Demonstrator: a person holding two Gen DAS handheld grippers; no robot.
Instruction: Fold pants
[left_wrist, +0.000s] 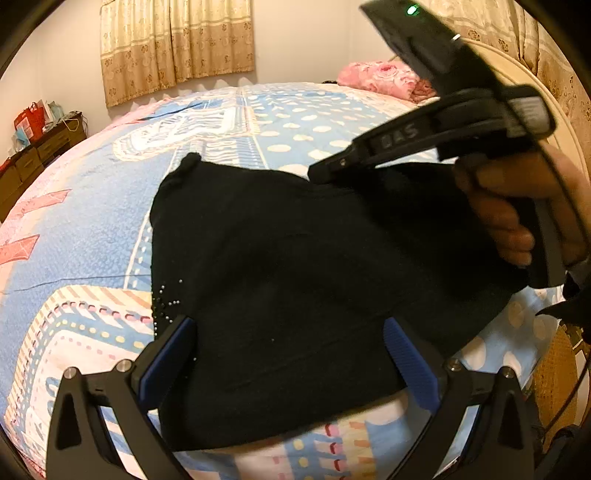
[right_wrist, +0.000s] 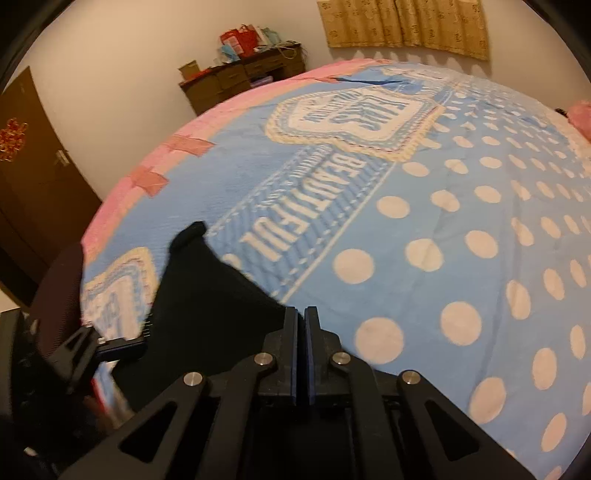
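Underneath, patterned blue bedspread (right_wrist: 424, 221), curtains (left_wrist: 177, 48).

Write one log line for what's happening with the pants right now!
pants: folded, on bed | left gripper: open over pants | right gripper: shut, above pants edge, grip unclear

We see a blue bedspread (right_wrist: 424, 221) with white dots and pink edges — a pink floral pillow (left_wrist: 384, 79) at its head, beige curtains (left_wrist: 177, 44), a cluttered dark wooden dresser (right_wrist: 240, 79), a brown door (right_wrist: 33, 177).
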